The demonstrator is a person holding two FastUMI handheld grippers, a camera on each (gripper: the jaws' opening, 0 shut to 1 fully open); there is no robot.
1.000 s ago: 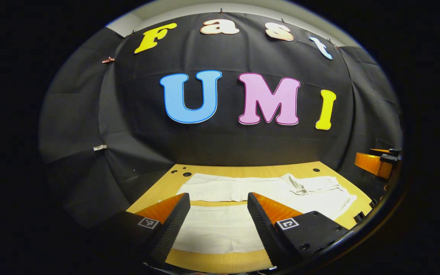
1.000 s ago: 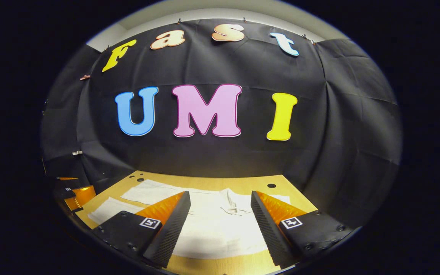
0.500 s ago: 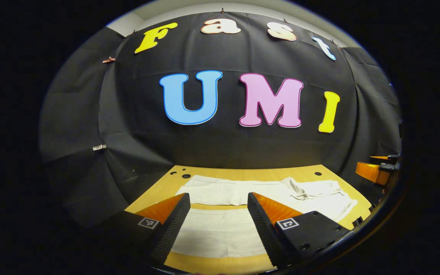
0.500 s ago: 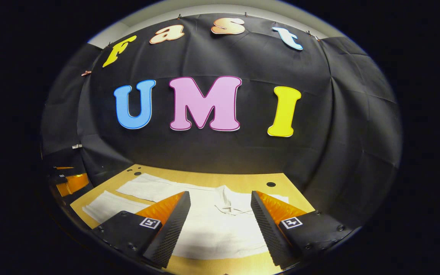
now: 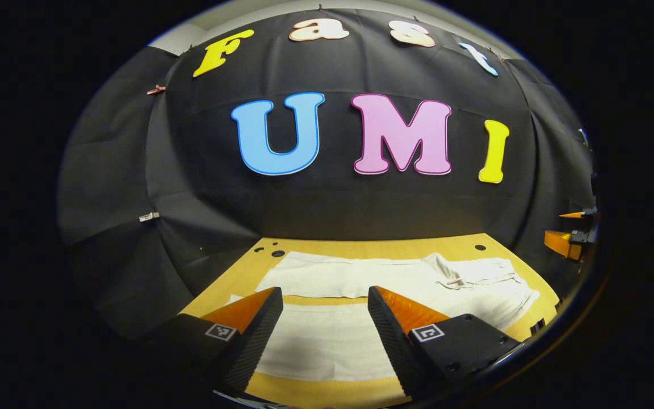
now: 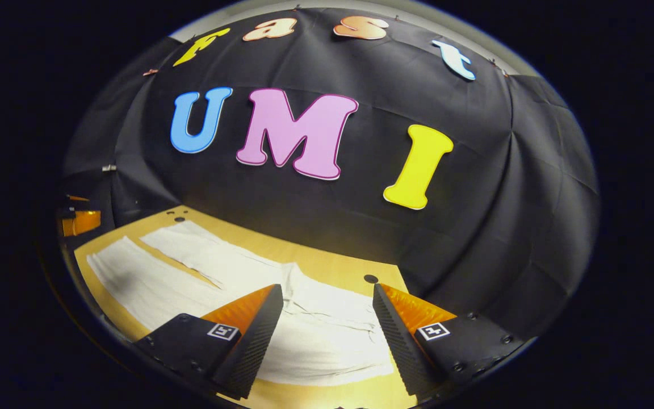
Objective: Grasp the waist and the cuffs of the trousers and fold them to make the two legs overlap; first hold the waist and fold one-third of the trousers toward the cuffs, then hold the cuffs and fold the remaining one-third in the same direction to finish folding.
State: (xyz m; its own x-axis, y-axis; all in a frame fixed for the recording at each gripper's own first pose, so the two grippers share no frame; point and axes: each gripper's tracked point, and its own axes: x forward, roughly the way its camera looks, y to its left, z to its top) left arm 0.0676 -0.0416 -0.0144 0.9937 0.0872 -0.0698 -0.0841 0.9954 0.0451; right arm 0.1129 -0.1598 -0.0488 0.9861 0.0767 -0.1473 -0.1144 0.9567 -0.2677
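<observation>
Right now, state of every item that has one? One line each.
trousers: spread flat on the table, unfolded, two legs side by side with a gap between them, waist end rumpled.
left gripper: jaws open, empty, above the near leg.
right gripper: jaws open, empty, above the waist end.
table: bearing the trousers.

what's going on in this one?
A person holds a gripper in each hand above white trousers laid flat on a wooden table. The two legs lie side by side, not yet overlapped. The left gripper hangs open over the near leg, toward the cuff end. The right gripper hangs open over the waist end. Neither touches the cloth; no fold has begun.
</observation>
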